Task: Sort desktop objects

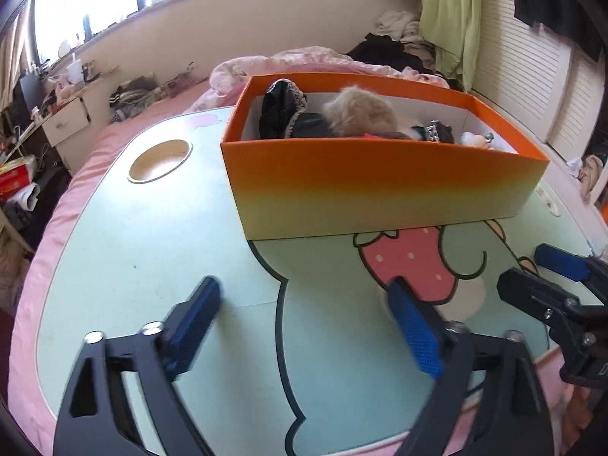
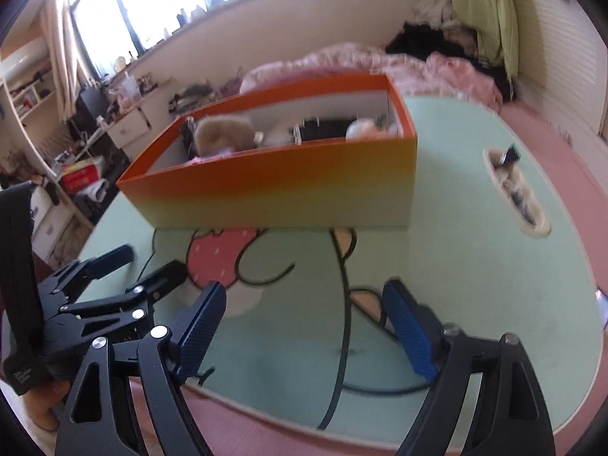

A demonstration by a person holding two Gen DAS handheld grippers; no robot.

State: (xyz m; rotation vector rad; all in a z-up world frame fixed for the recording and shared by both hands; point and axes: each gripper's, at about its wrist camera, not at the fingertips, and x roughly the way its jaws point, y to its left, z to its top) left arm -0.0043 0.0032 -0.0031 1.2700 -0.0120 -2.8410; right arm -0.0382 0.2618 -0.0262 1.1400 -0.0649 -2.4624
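- On the green tabletop [image 1: 152, 235]: orange box [image 1: 380, 182], filled with a fluffy toy [image 1: 361, 114] and dark cloth [image 1: 281, 110].
- Left hand-held gripper [image 1: 307, 323]: wide open, empty.
- Right hand-held gripper [image 2: 304, 326]: wide open, empty.

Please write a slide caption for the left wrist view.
Open left gripper hovering before an orange box of items on a table.
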